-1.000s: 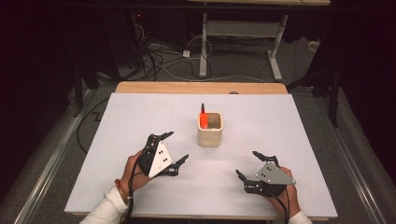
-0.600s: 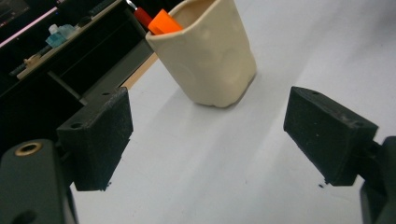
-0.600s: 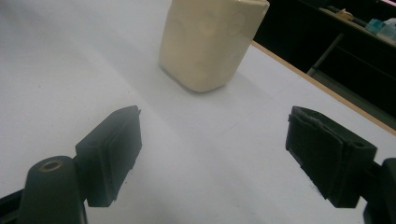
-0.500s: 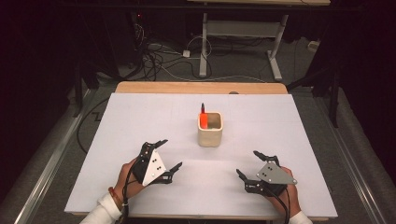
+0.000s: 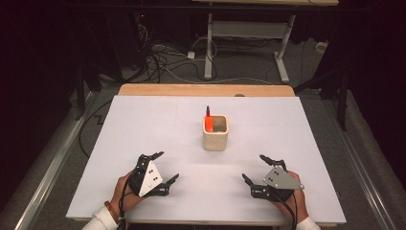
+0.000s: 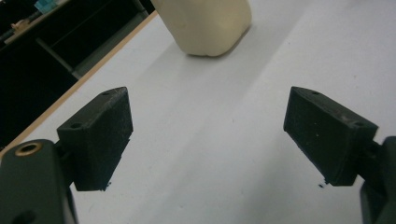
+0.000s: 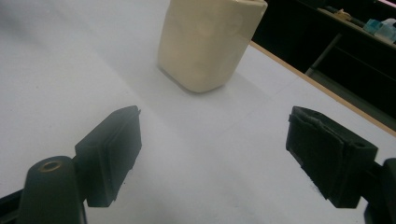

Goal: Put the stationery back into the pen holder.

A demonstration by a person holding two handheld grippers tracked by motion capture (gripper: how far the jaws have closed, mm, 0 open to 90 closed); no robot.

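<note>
1. Both claws sit low near the front edge of the white surface (image 5: 143,124). The left claw (image 5: 162,168) and the right claw (image 5: 256,168) each have their jaws spread wide with nothing between them.
2. The cream cup (image 5: 215,133) stands upright ahead of both claws, roughly midway between them and well apart from each. From the left claw it lies forward and off to the right; from the right claw, forward and to the left.
3. An orange marker (image 5: 208,122) stands in the cup, long axis near vertical, dark tip poking up past the rim, leaning on the wall on the left claw's side.
4. Distance looks about even, maybe a touch shorter for the right claw. Hard to call.
5. In the left gripper view the cup (image 6: 205,25) is at the top, bare surface in between. Same in the right gripper view (image 7: 210,42).
6. Plenty of open room all round the cup, edges far off. I'd guess a straight reach forward works, coming in from above for the marker.
</note>
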